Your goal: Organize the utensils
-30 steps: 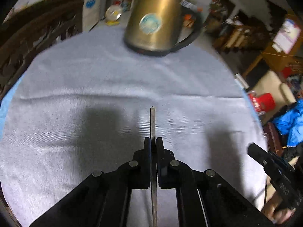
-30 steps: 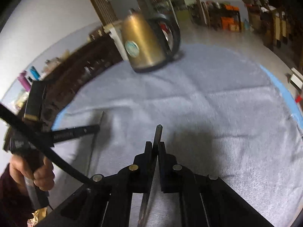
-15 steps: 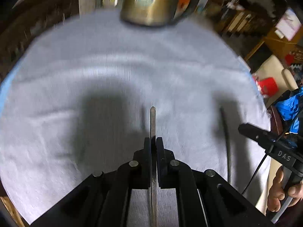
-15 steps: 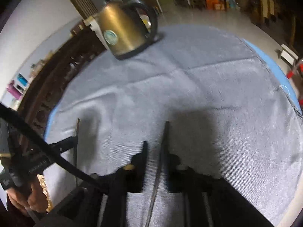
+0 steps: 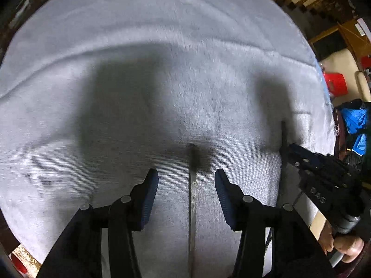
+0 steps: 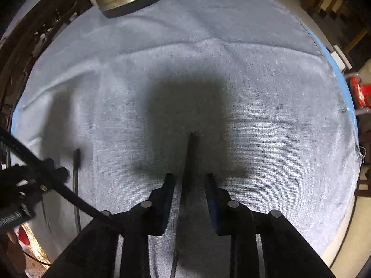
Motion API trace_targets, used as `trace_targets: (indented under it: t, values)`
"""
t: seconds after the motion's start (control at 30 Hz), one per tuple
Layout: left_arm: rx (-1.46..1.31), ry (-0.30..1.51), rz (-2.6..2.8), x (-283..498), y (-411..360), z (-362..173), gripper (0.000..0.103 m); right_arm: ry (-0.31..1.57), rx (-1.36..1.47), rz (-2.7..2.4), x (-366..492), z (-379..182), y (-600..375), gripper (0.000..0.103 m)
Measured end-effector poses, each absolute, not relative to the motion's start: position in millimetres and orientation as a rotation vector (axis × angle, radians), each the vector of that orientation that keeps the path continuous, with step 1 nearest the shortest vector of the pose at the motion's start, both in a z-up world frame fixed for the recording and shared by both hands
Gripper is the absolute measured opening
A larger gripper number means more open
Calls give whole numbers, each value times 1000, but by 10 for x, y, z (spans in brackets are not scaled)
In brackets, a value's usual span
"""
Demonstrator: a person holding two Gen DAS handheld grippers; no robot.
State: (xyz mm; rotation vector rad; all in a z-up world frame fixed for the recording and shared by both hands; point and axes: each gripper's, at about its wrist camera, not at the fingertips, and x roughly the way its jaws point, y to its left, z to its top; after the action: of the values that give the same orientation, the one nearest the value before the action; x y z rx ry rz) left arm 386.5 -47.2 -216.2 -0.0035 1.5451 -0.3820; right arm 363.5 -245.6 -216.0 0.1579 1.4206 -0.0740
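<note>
The left gripper is wide open, holding nothing. A flat metal utensil lies between its fingers, pointing to 12 o'clock. The right gripper is open too, around a dark utensil.

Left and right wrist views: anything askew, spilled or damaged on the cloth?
Nothing stands out. One flat metal utensil lies between the open left gripper, another between the open right gripper. The grey cloth is creased only.
</note>
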Motion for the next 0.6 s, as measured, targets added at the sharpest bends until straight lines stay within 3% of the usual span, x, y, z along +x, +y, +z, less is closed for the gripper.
trace_targets:
  t: [0.17, 0.23, 0.37, 0.6]
  values:
    - [70, 1496, -360, 3888, -593, -2054, 50, 1408, 125, -73, 3623, -2150, -2474, 14]
    - [116, 1476, -344, 3889, -645, -2009, 40, 1397, 121, -67, 3610, -2142, -2486, 13]
    - [164, 1429, -324, 3865, -676, -1929, 7, 1373, 99, -64, 3569, -2132, -2478, 10]
    - [123, 1309, -304, 3620, -486, -1799, 5, 1294, 125, -27, 3415, -2161, -2474, 7]
